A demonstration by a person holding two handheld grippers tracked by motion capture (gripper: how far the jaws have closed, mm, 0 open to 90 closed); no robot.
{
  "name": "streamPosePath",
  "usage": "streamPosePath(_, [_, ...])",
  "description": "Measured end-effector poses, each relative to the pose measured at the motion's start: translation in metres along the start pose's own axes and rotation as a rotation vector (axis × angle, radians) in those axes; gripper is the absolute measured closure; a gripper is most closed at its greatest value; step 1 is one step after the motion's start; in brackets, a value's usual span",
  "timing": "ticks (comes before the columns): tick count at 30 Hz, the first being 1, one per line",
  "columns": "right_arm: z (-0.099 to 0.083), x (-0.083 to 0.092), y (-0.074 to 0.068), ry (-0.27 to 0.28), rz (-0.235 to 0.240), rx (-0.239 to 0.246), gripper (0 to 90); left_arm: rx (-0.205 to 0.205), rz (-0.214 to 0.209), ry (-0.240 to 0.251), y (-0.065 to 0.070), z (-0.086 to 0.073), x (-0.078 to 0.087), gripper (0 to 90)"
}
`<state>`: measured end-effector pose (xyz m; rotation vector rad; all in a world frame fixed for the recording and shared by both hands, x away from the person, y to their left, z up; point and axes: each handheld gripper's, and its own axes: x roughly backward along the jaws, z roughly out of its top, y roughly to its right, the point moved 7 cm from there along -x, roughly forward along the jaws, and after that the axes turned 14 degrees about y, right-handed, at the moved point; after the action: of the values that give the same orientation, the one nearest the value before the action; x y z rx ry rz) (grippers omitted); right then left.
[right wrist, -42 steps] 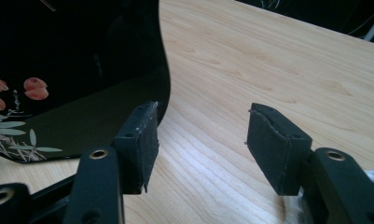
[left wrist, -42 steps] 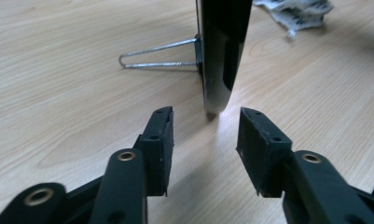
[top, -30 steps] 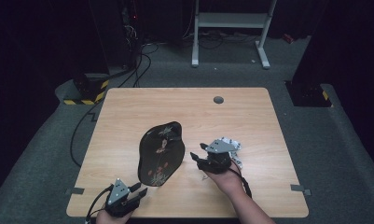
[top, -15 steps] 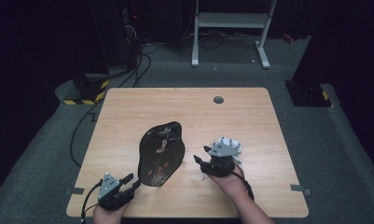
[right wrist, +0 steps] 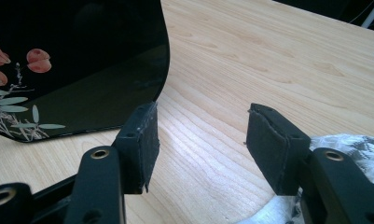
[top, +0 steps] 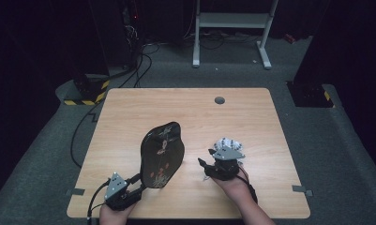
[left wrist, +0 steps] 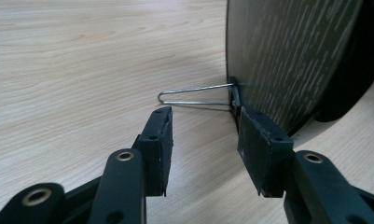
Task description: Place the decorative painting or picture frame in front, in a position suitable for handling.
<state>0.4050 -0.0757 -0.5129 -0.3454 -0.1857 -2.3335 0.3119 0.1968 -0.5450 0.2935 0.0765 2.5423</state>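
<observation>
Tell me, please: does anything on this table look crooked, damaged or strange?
The black lacquered plate stands tilted on a thin wire stand, its decorated face leaning up. The stand looks slight for it, so it may tip. A crumpled clear wrapper lies under the right gripper. No damage is visible.

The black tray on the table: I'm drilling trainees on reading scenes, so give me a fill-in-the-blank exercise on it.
1. The black tray is painted with red flowers and pale ____.
2. A thin wire ____ sticks out behind the tray.
3. The left hand-held gripper has nothing between its jaws, so it is ____.
4. The crumpled plastic lies beside the ____ hand-held gripper.

Missing words: leaves; stand; open; right
</observation>
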Motion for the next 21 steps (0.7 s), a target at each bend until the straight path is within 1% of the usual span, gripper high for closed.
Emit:
streamPosePath(3, [0.0, -0.001, -0.001, -0.001, 0.003, 0.002, 43.9, -0.012, -0.02, 0.0, 0.005, 0.0, -0.001, 55.0])
streamPosePath(9, [-0.001, -0.002, -0.001, -0.007, 0.005, 0.005, 43.6, -0.058, -0.081, -0.004, 0.021, 0.0, -0.004, 55.1])
streamPosePath(12, [-0.001, -0.002, -0.002, -0.006, 0.003, 0.002, 43.3, -0.064, -0.101, -0.005, 0.028, 0.0, -0.007, 55.2])
streamPosePath(15, [-0.002, -0.001, -0.001, -0.009, 0.004, -0.001, 43.3, -0.055, -0.129, -0.002, 0.033, 0.001, -0.011, 55.1])
streamPosePath(18, [-0.005, 0.002, 0.0, -0.015, -0.001, -0.003, 43.3, -0.063, -0.149, 0.0, 0.038, 0.003, -0.015, 55.2])
streamPosePath(19, [-0.006, 0.004, 0.001, -0.017, -0.004, -0.002, 43.3, -0.059, -0.156, 0.0, 0.04, 0.003, -0.017, 55.1])
streamPosePath(21, [-0.008, 0.007, 0.002, -0.018, -0.013, -0.006, 43.3, -0.071, -0.17, -0.008, 0.043, 0.003, -0.021, 55.1])
